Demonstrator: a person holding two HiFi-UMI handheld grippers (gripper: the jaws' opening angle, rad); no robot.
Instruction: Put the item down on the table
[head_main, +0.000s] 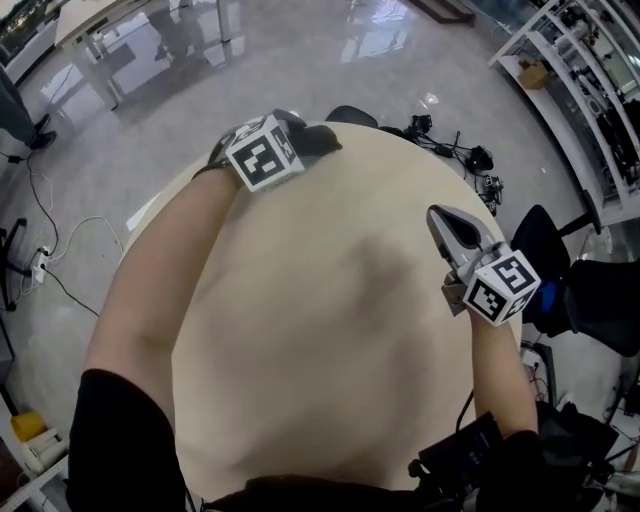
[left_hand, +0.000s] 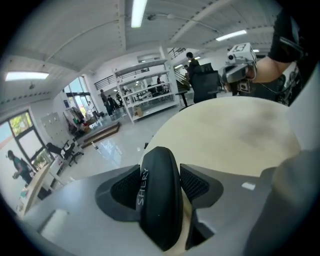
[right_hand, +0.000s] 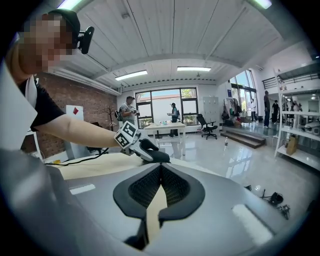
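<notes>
My left gripper (head_main: 298, 138) is at the far edge of the round beige table (head_main: 330, 330), shut on a black, rounded item (head_main: 325, 137) with pale lettering along its side. In the left gripper view the item (left_hand: 159, 195) stands upright between both ribbed pads (left_hand: 196, 184), which press on its sides. From the right gripper view the item (right_hand: 154, 155) hangs low over the table edge; whether it touches I cannot tell. My right gripper (head_main: 438, 214) is over the table's right side, its jaws shut (right_hand: 160, 174) with nothing between them.
A black office chair (head_main: 598, 292) stands right of the table, and a dark chair back (head_main: 350, 114) shows beyond its far edge. Cables and small devices (head_main: 462, 152) lie on the glossy floor. White shelving (head_main: 588, 62) is at the top right. People stand far off.
</notes>
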